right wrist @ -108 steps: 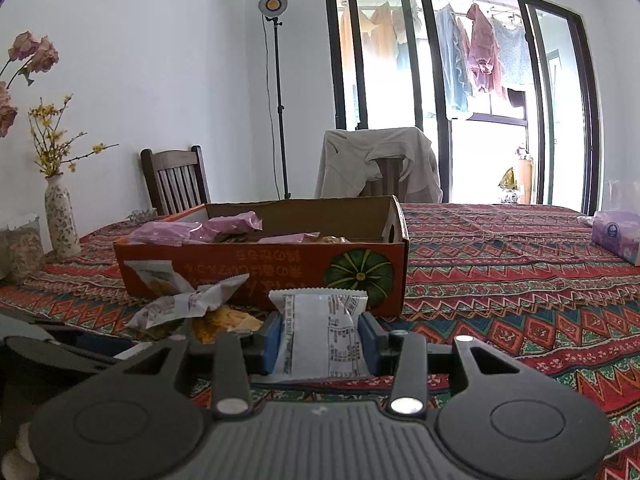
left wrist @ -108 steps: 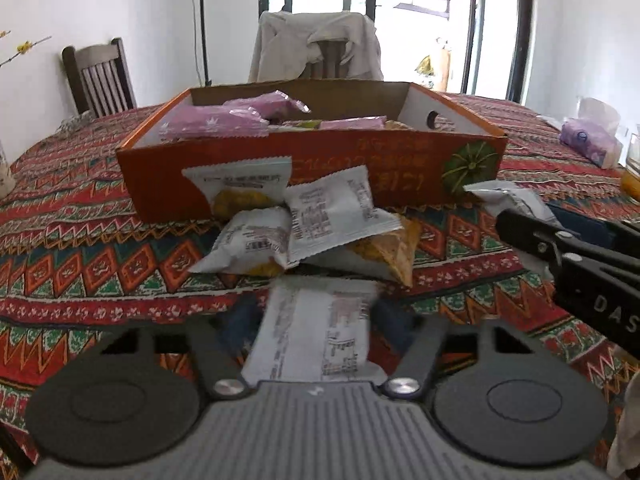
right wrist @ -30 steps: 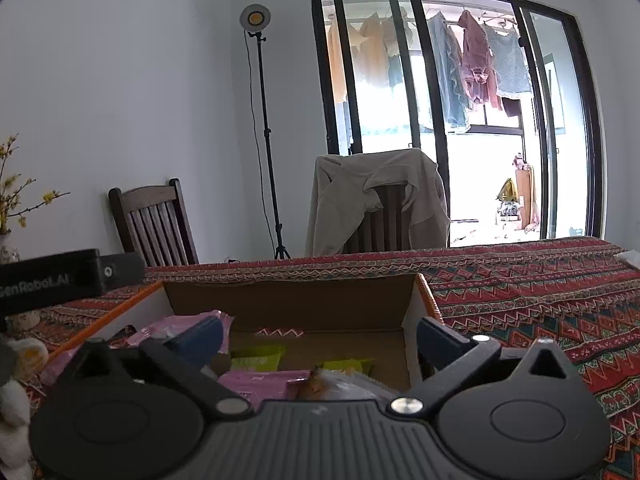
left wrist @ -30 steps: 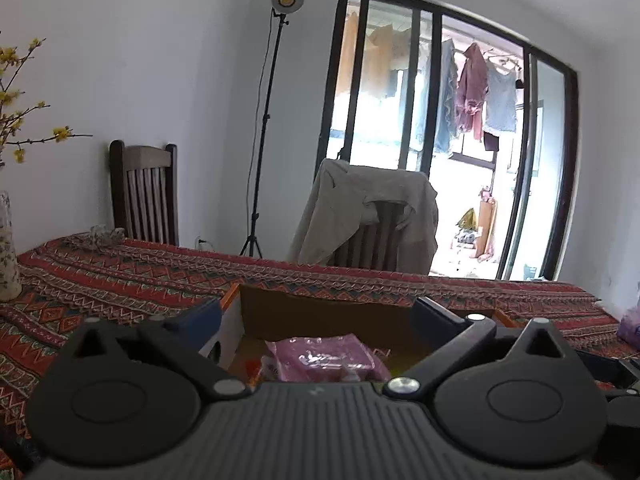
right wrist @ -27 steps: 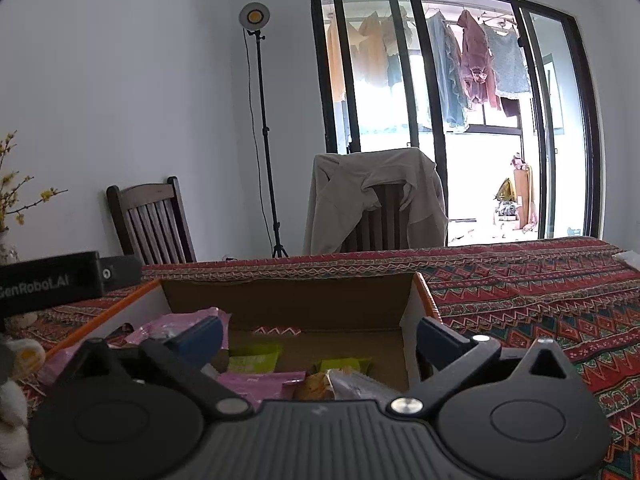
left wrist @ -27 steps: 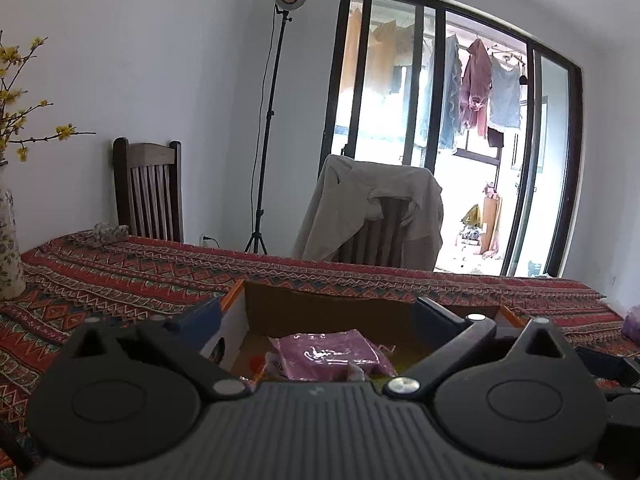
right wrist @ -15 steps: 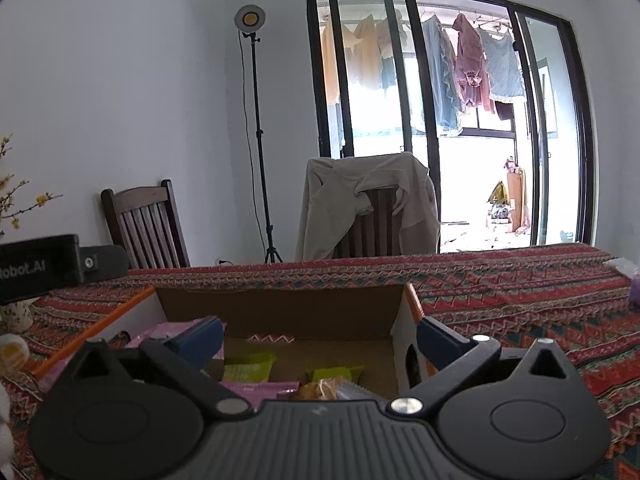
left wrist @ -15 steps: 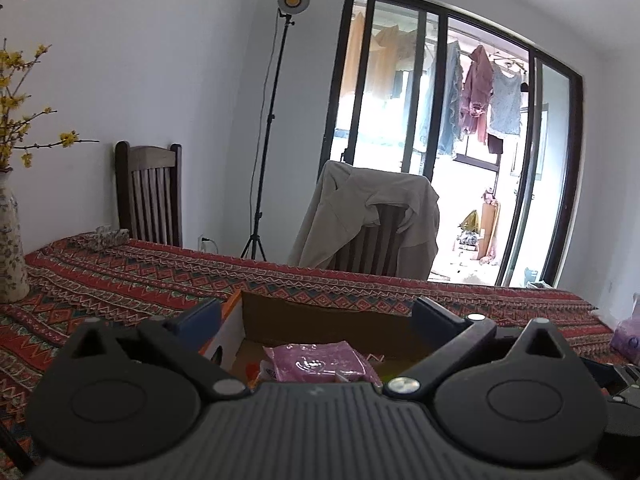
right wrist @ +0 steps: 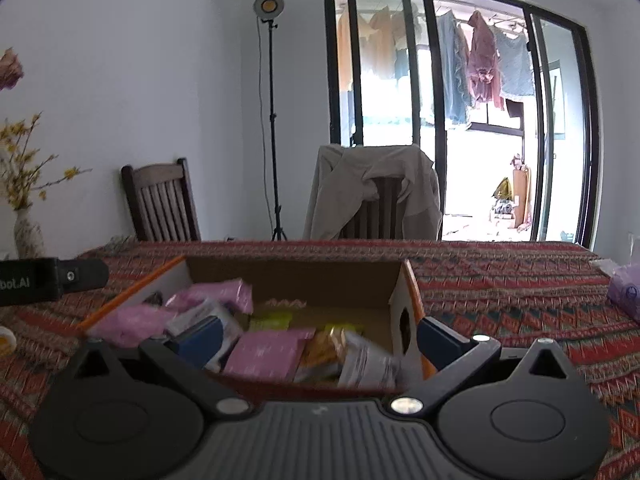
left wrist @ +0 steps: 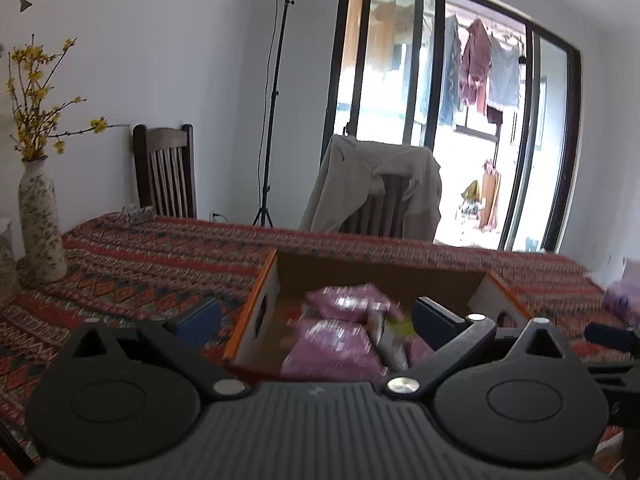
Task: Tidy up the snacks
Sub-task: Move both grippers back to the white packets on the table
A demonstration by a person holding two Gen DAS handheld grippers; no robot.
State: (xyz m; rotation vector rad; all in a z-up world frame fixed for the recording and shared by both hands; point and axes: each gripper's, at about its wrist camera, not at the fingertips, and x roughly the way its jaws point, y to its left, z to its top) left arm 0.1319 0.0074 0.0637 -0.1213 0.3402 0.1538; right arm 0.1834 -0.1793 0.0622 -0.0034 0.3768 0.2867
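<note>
An orange cardboard box stands on the patterned tablecloth and holds several snack packets. Pink packets lie in it, with a white and orange packet near its right wall. My left gripper is open and empty above the box's near left corner. My right gripper is open and empty above the box's near edge. The left gripper's body shows at the left of the right wrist view. The table in front of the box is hidden.
A flower vase stands on the table at the left. A purple tissue pack lies at the right. Two chairs stand behind the table, one draped with a jacket. A lamp stand is by the wall.
Both grippers have tilted downward and drawn back a little, so more of the box's inside shows. Earlier each held a white packet by the box; now both are open and empty.
</note>
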